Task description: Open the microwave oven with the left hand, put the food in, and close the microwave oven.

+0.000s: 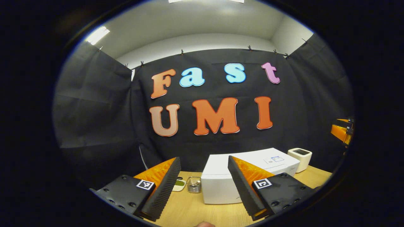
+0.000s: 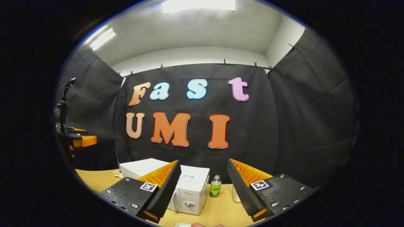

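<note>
White microwave oven [image 1: 221,186] sits on the wooden worktop [image 1: 195,211] toward its back edge, near the black cloth wall. Door shut; a round knob [image 2: 189,204] shows on its front panel. Box upright, top bare.

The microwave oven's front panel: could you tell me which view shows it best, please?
The right gripper view: the microwave oven shows its front with a round dial between the open hand-held gripper's fingers. The left gripper view shows the same oven as a plain white side and top, partly behind a finger.
</note>
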The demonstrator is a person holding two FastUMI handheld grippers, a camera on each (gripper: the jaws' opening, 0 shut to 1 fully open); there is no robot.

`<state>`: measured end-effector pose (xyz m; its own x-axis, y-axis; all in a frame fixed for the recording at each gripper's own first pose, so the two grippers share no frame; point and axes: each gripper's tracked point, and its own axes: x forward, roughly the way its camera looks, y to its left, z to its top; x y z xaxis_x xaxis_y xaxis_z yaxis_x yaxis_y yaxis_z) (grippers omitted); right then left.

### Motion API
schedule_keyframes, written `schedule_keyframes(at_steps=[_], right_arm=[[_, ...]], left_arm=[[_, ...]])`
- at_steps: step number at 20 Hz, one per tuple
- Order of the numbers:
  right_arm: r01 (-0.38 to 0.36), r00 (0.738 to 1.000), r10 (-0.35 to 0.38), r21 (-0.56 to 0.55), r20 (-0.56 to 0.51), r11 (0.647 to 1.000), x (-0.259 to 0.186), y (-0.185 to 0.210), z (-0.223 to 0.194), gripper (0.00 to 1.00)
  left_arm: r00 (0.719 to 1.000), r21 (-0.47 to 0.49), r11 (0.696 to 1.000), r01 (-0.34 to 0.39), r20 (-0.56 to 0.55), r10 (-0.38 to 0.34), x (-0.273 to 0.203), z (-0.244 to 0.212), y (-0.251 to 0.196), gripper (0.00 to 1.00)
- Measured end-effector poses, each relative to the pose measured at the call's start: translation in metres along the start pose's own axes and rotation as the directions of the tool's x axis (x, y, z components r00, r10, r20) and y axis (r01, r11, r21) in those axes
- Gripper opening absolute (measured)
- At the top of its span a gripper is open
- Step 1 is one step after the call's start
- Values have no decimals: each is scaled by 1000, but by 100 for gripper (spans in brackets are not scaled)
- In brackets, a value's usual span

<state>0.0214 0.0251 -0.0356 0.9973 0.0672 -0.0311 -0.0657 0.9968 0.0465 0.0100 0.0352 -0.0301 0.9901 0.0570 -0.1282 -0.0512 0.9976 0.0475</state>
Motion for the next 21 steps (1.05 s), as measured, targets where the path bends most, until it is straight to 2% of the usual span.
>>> schedule_keyframes(at_steps=[4,5,7,8,9,10,11,13,17,18,21], right_arm=[[4,1000,-4,23,-10,1000,3,0,12,92],[4,1000,-3,26,-10,1000,3,0,14,92],[-5,1000,5,32,-15,999,8,3,18,92],[-11,1000,11,39,-18,999,9,3,19,92],[-18,1000,19,45,-19,999,8,5,22,92],[-22,1000,23,48,-17,999,8,7,26,92],[-24,1000,25,45,-10,999,8,7,31,92],[-20,1000,20,41,1,999,8,4,37,92],[-35,999,36,57,-7,998,10,10,38,92],[-35,999,35,52,-10,998,11,10,36,92],[-45,999,45,30,-12,999,9,14,34,92]], left_arm=[[998,20,999,-46,33,45,-11,23,20,98],[998,19,998,-54,38,53,-12,28,24,94],[997,12,998,-64,44,64,-13,36,29,98],[996,6,997,-73,50,73,-13,40,33,94],[995,1,996,-84,55,84,-12,45,38,98],[994,-1,996,-93,63,93,-11,50,41,94],[993,-2,995,-99,68,98,-10,56,42,98],[992,-3,996,-92,82,92,-9,63,40,94],[996,-11,998,-61,63,62,-5,59,32,100],[997,-7,998,-56,56,56,-4,57,30,94],[998,-5,999,-35,59,35,-3,55,23,94]])
